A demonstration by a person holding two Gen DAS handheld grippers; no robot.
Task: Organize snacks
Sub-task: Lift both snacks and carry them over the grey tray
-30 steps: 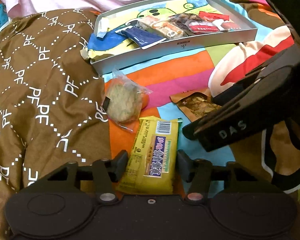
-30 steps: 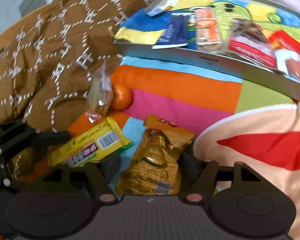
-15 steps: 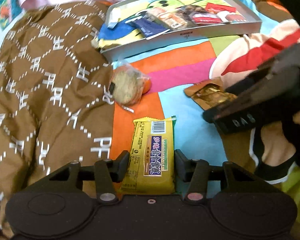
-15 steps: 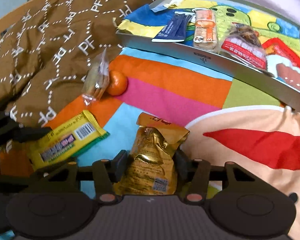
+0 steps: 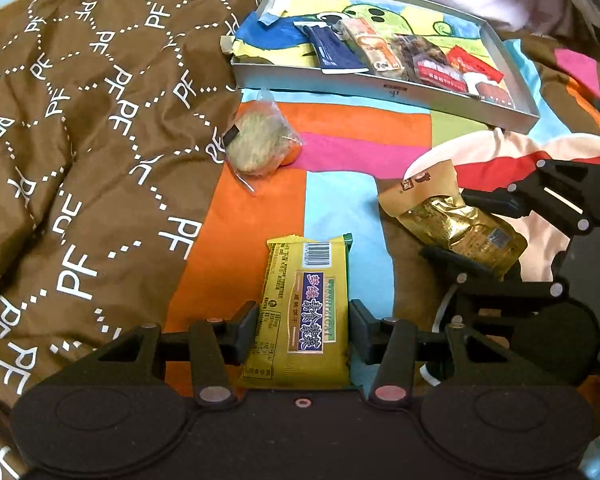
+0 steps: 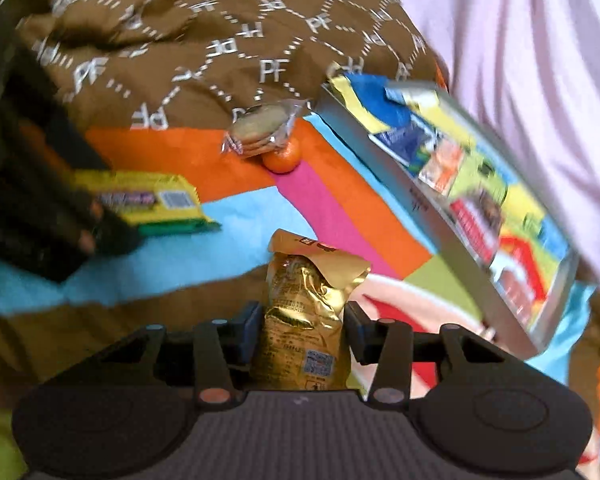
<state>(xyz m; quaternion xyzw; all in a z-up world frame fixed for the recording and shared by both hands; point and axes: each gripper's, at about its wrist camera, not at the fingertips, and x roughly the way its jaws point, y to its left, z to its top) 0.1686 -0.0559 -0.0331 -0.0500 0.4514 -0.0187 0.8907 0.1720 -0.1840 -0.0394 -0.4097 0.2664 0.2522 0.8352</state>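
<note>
The yellow biscuit pack [image 5: 306, 312] looks light and stiff enough to hold flat, but crushable, so a pinch across its short sides suits it; the left gripper [image 5: 304, 330] pinches it so, long axis pointing away toward the tray [image 5: 384, 90] at the bed's far edge. The gold foil pouch [image 6: 306, 326], soft and crinkly, is pinched by the right gripper [image 6: 304, 330], whose jaws have just been closing; its flap end points away.

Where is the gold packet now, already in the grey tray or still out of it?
Out. The gold packet sits clamped between the right tongs, over the bedspread, apart from the grey tray.
</note>
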